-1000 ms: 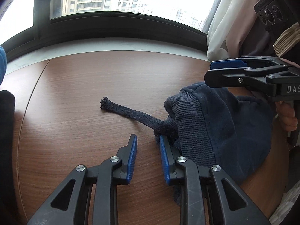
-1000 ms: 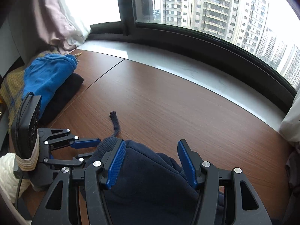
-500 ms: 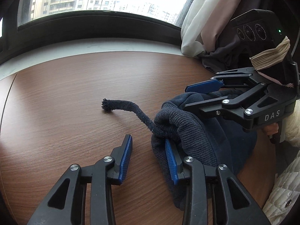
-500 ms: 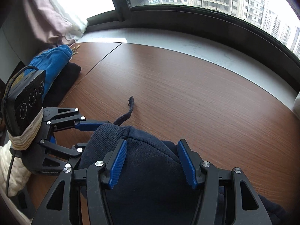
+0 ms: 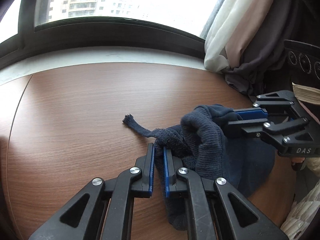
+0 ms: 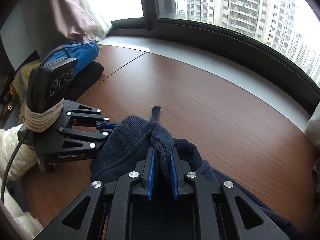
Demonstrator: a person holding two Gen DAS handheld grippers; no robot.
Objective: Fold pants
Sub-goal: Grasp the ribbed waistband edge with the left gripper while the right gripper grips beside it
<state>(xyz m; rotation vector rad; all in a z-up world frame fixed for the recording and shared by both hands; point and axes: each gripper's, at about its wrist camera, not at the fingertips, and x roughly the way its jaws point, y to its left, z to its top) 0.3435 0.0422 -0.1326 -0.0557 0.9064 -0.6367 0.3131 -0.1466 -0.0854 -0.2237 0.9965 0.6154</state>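
Brown wood-grain bench [image 5: 84, 104] lies open from the frayed navy drawstring end [image 5: 129, 119] to the grey window sill [image 5: 100, 55]. Bunched white and grey curtains [image 5: 236, 46] block the right rear corner. Stacked blue and black folded garments [image 6: 86, 60] block the left edge.

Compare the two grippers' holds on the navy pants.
The left gripper pinches the ribbed waistband edge of the pants, near the drawstring; the right gripper clamps a thicker bunch of smoother fabric. The left pads sit nearly together; the right pads stand wider apart. Both are shut on cloth above the wooden table.
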